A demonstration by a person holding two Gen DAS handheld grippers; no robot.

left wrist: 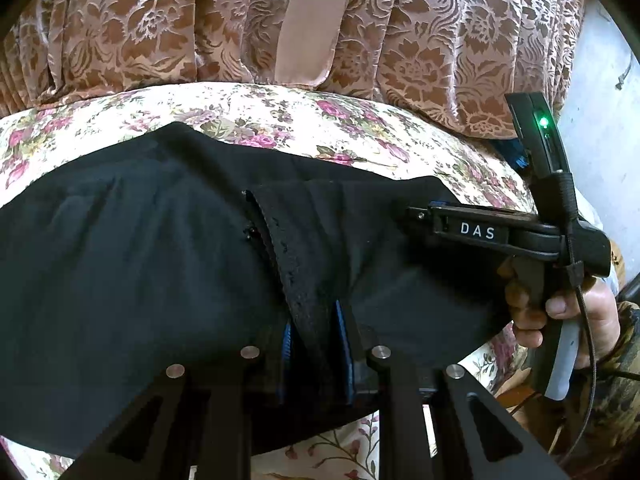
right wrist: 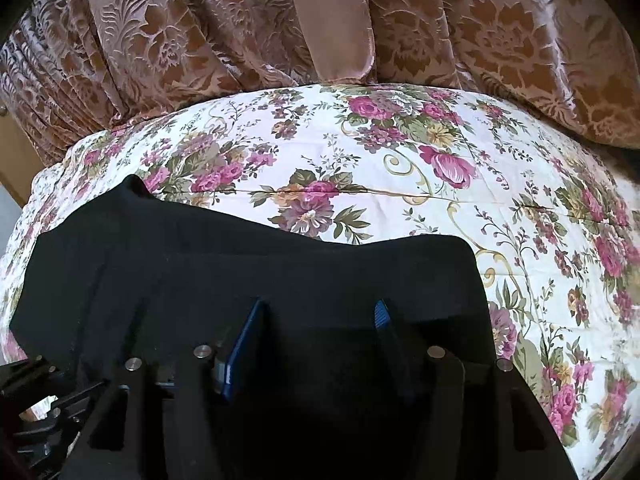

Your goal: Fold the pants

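Observation:
Black pants point(left wrist: 140, 264) lie across a floral bedspread point(left wrist: 280, 116). In the left wrist view my left gripper point(left wrist: 314, 332) is shut on a raised fold of the pants with a stitched hem edge point(left wrist: 288, 264), which runs up between its blue pads. My right gripper shows at the right of that view point(left wrist: 420, 216), its tip on the pants' right end. In the right wrist view the right gripper point(right wrist: 320, 320) has its blue pads point(right wrist: 246, 344) wide apart over the black cloth point(right wrist: 280, 264), which lies flat beneath them.
A brown floral curtain point(left wrist: 420, 40) hangs along the far side of the bed, also in the right wrist view point(right wrist: 440, 20). The bedspread point(right wrist: 400, 160) spreads beyond and to the right of the pants. A pale wall point(left wrist: 600, 100) stands at right.

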